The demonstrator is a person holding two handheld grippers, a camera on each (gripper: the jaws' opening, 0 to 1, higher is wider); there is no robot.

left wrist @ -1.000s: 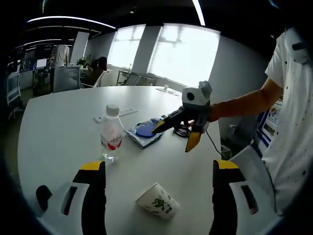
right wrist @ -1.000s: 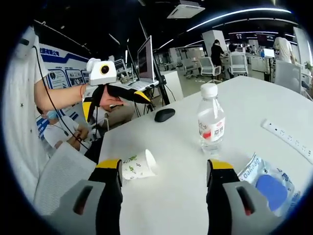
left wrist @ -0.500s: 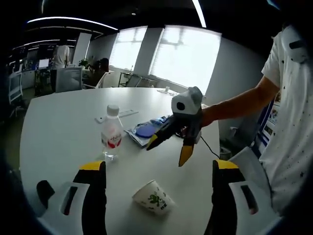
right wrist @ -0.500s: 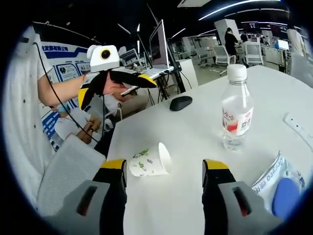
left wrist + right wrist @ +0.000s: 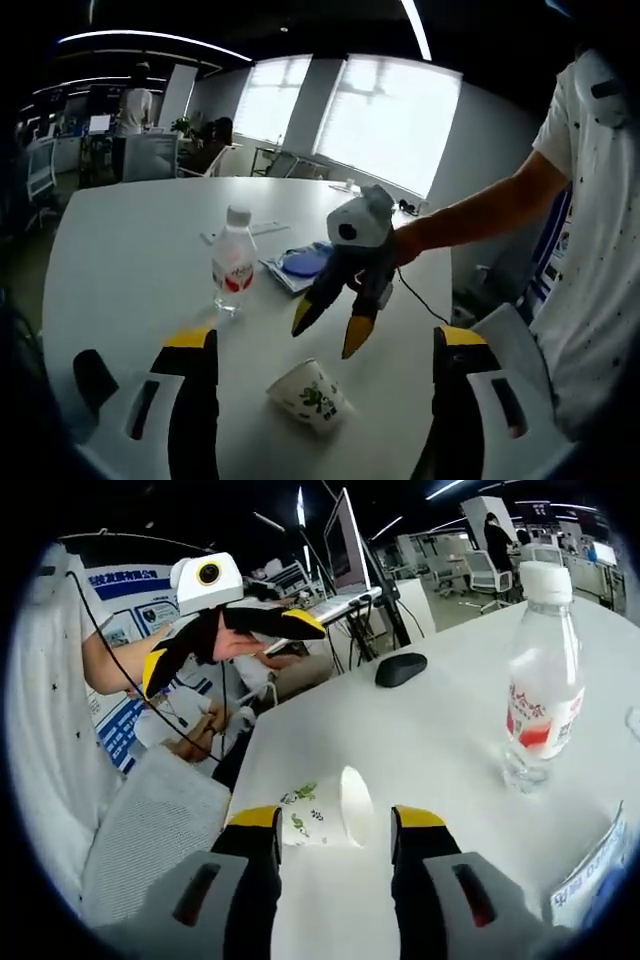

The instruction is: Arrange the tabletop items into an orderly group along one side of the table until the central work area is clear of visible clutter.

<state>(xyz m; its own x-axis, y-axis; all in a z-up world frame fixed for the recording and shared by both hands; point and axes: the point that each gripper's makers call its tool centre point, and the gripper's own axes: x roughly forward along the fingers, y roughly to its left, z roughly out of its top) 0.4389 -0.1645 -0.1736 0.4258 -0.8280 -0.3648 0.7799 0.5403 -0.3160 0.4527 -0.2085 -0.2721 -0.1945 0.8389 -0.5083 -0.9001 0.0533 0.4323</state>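
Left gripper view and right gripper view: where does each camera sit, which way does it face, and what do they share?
Left gripper view: rides the left gripper, looking across the white table toward windows; the right gripper and the person's arm enter from the right.
Right gripper view: rides the right gripper, aimed down at the tipped paper cup; the left gripper is held high.
Shared: paper cup, water bottle, table.

The white table (image 5: 120, 250) carries a toppled paper cup (image 5: 308, 395), upright bottle (image 5: 232, 272), blue packet (image 5: 300, 265) and mouse (image 5: 401, 668).
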